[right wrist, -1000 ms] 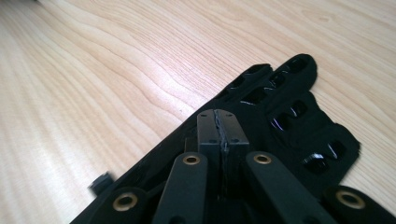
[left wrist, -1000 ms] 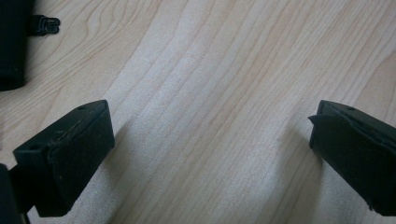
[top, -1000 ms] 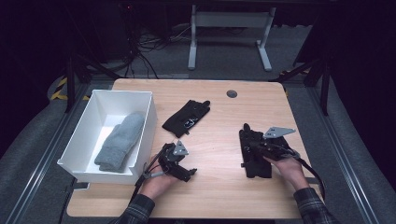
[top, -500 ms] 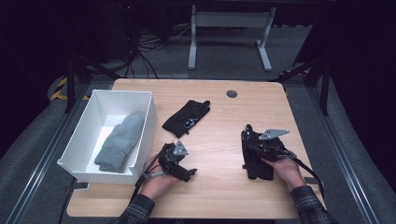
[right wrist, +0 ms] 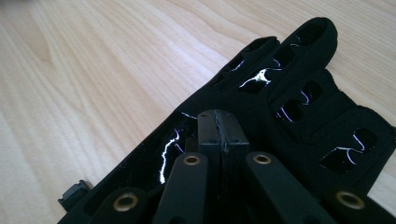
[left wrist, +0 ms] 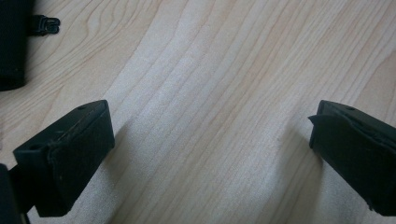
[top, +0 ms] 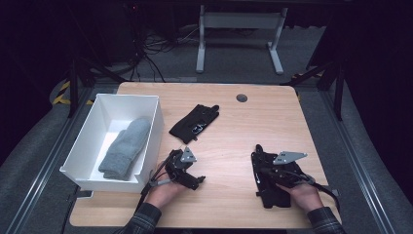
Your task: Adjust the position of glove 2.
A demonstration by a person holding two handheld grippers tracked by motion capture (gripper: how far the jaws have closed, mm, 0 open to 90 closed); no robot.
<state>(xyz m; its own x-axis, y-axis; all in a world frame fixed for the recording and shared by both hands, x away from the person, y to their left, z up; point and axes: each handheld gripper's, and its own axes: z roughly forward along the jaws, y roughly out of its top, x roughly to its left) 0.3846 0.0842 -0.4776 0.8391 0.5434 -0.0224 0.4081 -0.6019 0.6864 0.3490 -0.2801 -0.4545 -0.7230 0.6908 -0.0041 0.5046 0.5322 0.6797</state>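
Observation:
A black fingerless glove [top: 272,195] lies flat on the wooden table [top: 229,136] at the front right. My right gripper [top: 265,173] rests on it, jaws shut with a fold of the palm [right wrist: 280,116] pinched at the tips [right wrist: 219,122]. A second black glove [top: 195,123] lies mid-table; its edge and clasp [left wrist: 14,42] show at the top left of the left gripper view. My left gripper [top: 185,170] sits on the table in front of it, open, with bare wood between its pads [left wrist: 70,149].
A white bin [top: 151,146] stands at the left with a grey knitted mitten [top: 125,146] inside. A round cable hole [top: 241,98] sits near the far edge. Dark floor and a table frame lie beyond.
My right gripper has slid toward the front edge, and the glove under it has shifted with it. The left gripper has stayed put.

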